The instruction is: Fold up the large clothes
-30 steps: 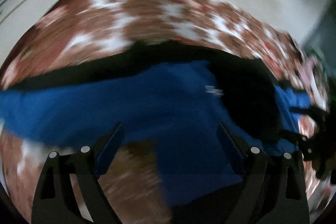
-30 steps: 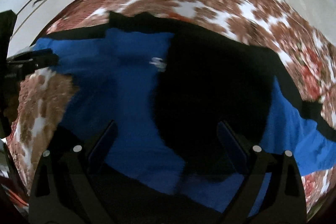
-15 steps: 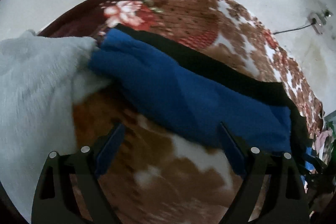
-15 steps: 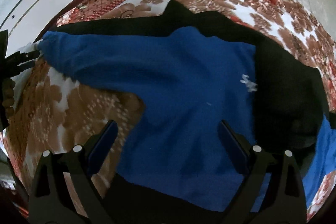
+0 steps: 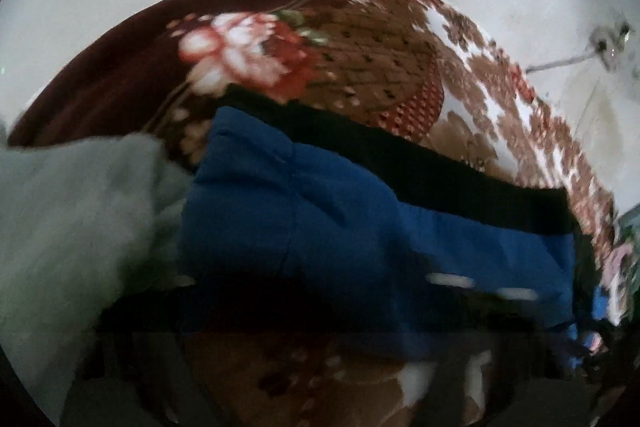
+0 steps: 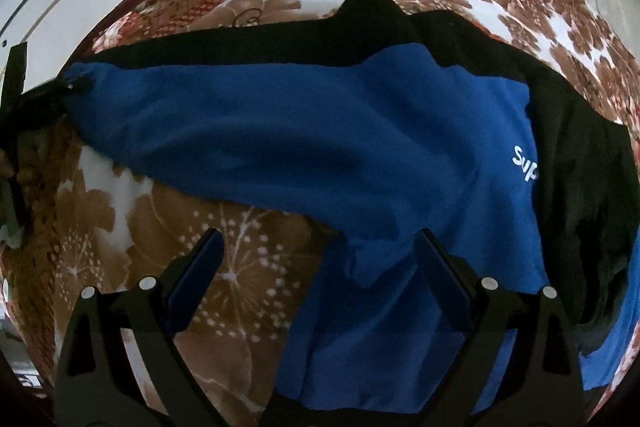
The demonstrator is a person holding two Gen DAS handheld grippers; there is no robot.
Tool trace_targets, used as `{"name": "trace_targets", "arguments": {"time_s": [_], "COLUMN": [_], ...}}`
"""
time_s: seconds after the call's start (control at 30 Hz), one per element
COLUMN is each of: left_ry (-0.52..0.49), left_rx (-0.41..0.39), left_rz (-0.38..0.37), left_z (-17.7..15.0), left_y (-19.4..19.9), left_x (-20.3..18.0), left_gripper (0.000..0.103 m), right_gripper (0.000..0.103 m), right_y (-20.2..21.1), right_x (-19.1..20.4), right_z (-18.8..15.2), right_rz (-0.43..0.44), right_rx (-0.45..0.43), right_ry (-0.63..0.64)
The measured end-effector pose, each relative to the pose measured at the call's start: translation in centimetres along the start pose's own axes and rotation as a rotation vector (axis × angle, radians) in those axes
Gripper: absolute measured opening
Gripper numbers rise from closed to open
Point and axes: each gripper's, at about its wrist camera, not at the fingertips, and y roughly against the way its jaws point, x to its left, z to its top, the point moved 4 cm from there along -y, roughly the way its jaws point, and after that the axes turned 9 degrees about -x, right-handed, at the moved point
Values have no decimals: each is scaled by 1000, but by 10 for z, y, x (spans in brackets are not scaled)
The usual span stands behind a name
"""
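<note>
Blue-black sweatshirt on floral blanket

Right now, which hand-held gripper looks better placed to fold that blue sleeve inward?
Left, probably. The left hand-held gripper sits at the sleeve cuff; the right hand-held gripper hangs open over the blue sweatshirt, by its underarm.

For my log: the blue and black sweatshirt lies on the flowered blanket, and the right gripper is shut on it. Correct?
No. In the right wrist view the right gripper is open, fingers apart, holding nothing. The sweatshirt does lie on the flowered blanket.
</note>
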Motion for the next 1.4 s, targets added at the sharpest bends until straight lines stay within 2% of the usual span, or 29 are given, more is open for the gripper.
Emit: {"name": "trace_targets", "arguments": {"time_s": [0.03, 0.07, 0.1, 0.23, 0.4, 0.57, 0.73, 0.83, 0.93, 1.07, 1.2, 1.4], "left_ry": [-11, -17, -11, 26, 12, -37, -152, -178, -184, -222, -250, -278], "left_rx": [7, 1, -11, -108, -212, -272, -286, -300, -320, -311, -289, -246], "left_rz": [12, 19, 8, -31, -135, -263, -320, -346, -402, -440, -482, -524], "left_z": [1, 4, 9, 33, 72, 108, 125, 132, 138, 137, 128, 99], "left_y": [-1, 1, 5, 41, 85, 122, 134, 142, 152, 156, 156, 142], "left_x": [-4, -9, -14, -40, -86, -157, -239, -281, -329, -395, -461, -535], "left_gripper": [20, 12, 11, 9, 9, 9, 9, 9, 9, 9, 9, 9], "right_gripper": [98, 98, 98, 98, 98, 98, 99, 99, 99, 99, 99, 99], "right_y": [1, 2, 2, -3, -7, -25, -42, -47, -51, -49, -48, -52], "right_x": [-1, -3, -4, -6, -5, -3, 6, 13, 27, 34, 35, 34], "right_z": [1, 2, 3, 5, 1, -10, -14, -16, -20, -23, -26, -29], "right_rz": [7, 15, 24, 41, 101, 107, 129, 117, 86, 80, 92, 85], "right_rx": [-7, -16, -20, -17, -8, 19, 9, 5, 24, 34, 47, 60], "right_ry": [-10, -25, -38, -63, -109, -103, -74, -41, 65, 128, 178, 241]}}
